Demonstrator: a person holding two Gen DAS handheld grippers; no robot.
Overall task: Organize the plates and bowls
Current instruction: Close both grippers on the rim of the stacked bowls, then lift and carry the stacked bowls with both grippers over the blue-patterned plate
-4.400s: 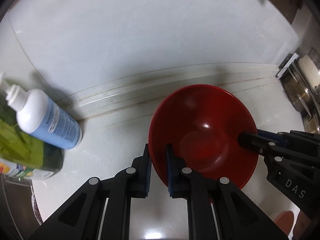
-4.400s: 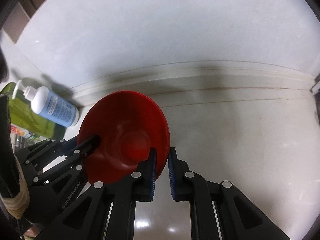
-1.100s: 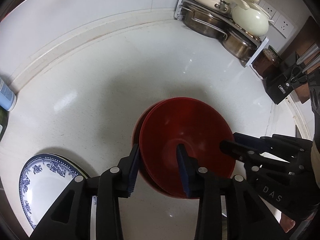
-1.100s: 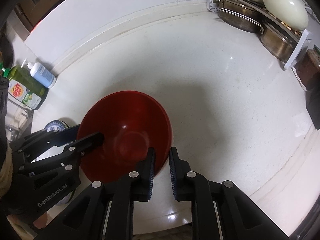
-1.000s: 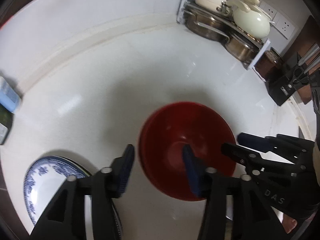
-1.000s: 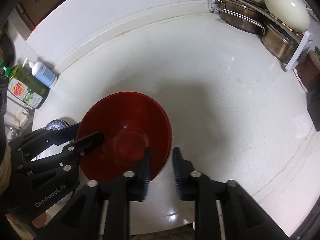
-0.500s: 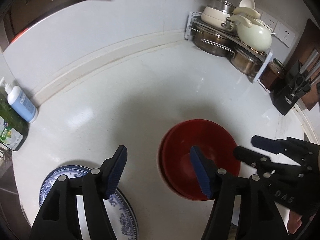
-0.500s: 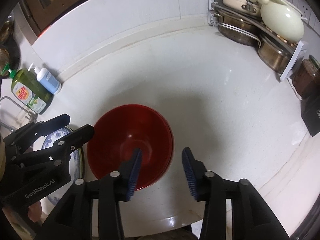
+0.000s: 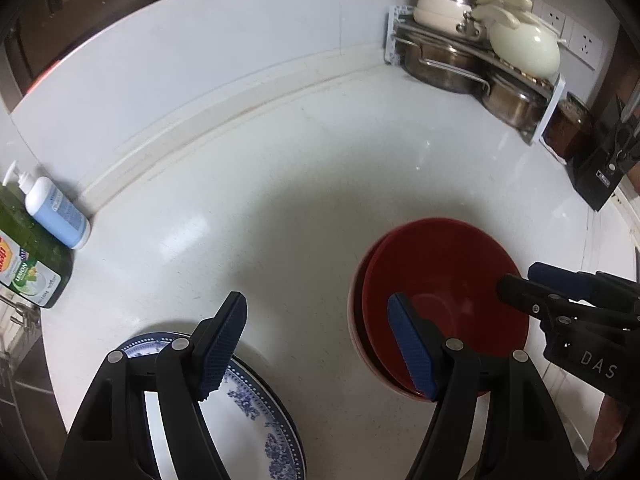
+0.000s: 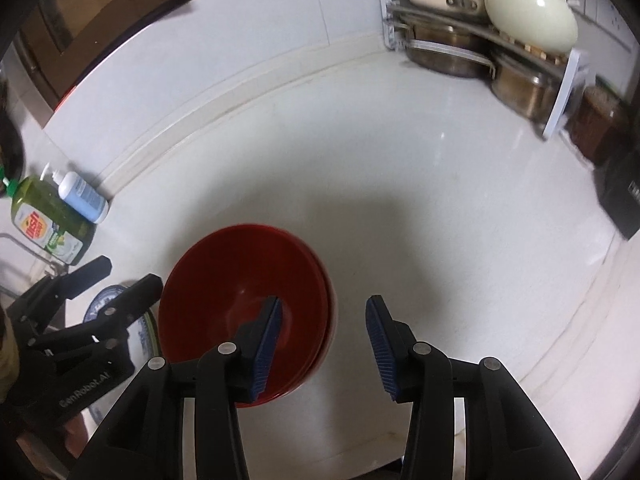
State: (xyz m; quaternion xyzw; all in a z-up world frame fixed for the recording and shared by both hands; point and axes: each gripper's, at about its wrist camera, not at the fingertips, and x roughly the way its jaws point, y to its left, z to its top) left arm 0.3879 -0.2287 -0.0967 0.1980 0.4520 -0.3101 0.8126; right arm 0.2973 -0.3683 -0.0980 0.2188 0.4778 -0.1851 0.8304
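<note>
Two red bowls [image 9: 436,276] sit nested on the white counter [image 9: 280,184]; they also show in the right wrist view [image 10: 240,280]. My left gripper [image 9: 320,340] is open and empty above the counter, left of the bowls, over a blue-patterned white plate [image 9: 248,428]. My right gripper [image 10: 322,338] is open and empty above the bowls' right rim; it shows at the right edge of the left wrist view [image 9: 520,280]. The plate's edge [image 10: 142,338] peeks out behind the left gripper in the right wrist view.
A blue pump bottle [image 9: 56,212] and a green dish-soap bottle [image 9: 24,256] stand at the left by the sink. A rack with steel pots and a cream pot [image 9: 524,40] fills the back right corner. A black knife block [image 9: 600,168] stands on the right.
Both grippers let go of the red bowl, opened wide and pulled up and back. The bowl now rests inside the other red bowl on the counter.
</note>
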